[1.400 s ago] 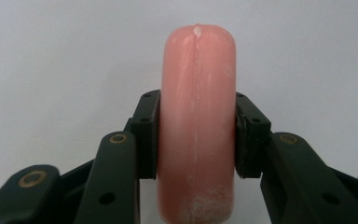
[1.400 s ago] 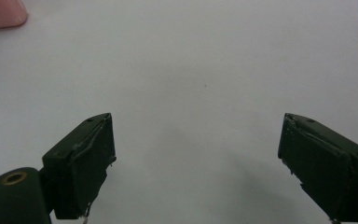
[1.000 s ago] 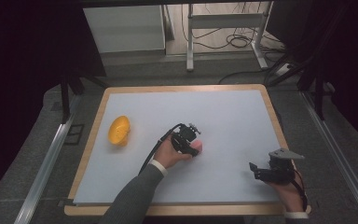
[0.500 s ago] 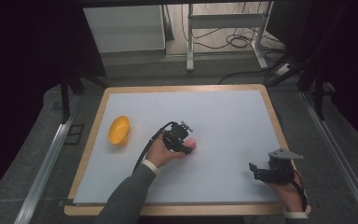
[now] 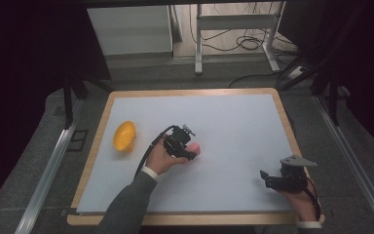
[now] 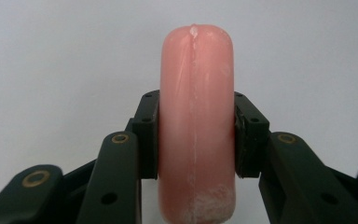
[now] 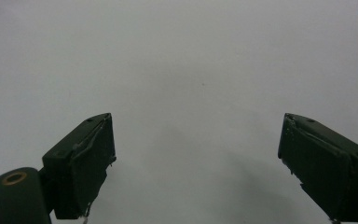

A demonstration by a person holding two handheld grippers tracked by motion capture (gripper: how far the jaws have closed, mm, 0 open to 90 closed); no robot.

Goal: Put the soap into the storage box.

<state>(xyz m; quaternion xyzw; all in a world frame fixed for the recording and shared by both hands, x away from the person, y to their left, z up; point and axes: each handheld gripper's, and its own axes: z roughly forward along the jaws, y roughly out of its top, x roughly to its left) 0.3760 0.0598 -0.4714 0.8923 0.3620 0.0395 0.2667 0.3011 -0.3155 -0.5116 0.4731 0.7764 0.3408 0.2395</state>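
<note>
Clamping a pink sausage (image 6: 196, 126) between its jaws, the left gripper (image 5: 184, 144) sits near the middle of the mat (image 5: 233, 117), just right of the yellow bowl (image 5: 124, 135). The sausage points away from the bowl. The right gripper (image 7: 196, 163), jaws spread wide and empty, waits well right of the bowl near the mat's front edge. Judged from this, a carry is under way; next likely calls for swinging left to the bowl and letting go over it.

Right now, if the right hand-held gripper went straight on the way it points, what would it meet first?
Nothing, as far as I can tell: the right hand-held gripper has open jaws and bare white table surface ahead. Depth is unclear.
</note>
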